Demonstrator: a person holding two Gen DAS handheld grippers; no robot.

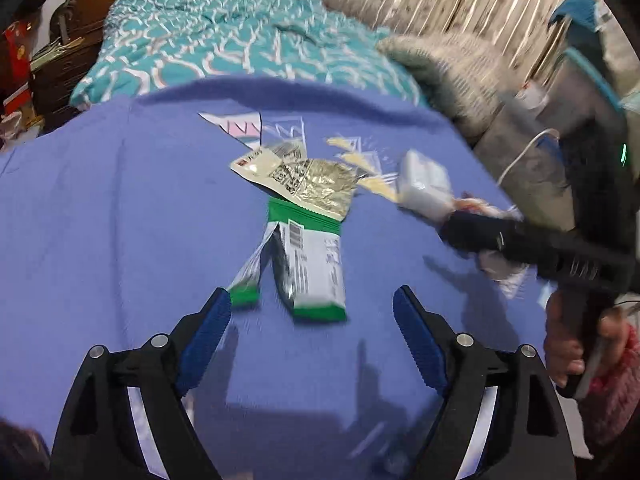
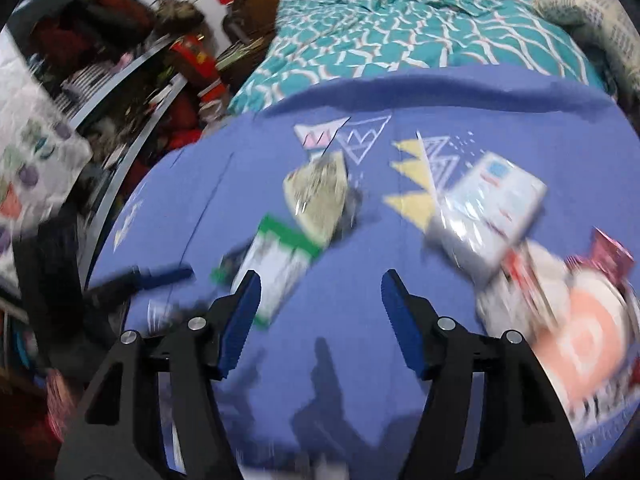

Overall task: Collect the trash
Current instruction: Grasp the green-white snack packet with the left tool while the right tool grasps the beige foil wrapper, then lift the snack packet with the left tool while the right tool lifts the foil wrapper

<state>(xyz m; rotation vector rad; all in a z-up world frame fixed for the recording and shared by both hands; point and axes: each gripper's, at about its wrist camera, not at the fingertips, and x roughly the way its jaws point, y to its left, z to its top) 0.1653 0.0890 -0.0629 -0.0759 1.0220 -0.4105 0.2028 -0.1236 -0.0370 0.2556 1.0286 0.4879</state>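
Purple bedspread [image 1: 100, 220] holds wrappers; only the right wrist view shows an orange-white packet [image 2: 580, 344]; both jaws wide.

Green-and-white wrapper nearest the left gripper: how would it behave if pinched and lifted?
The wrapper looks torn open and flattened, so it is probably empty, light and floppy. Its glossy film may slip between the pads. The foil wrapper overlaps its far end and might drag along.

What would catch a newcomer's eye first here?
A green-and-white snack wrapper lies mid-cloth on the purple-blue bedspread, just ahead of the open left gripper. A crumpled silver foil packet overlaps its far end. In the right wrist view, the open right gripper hangs over bare cloth.
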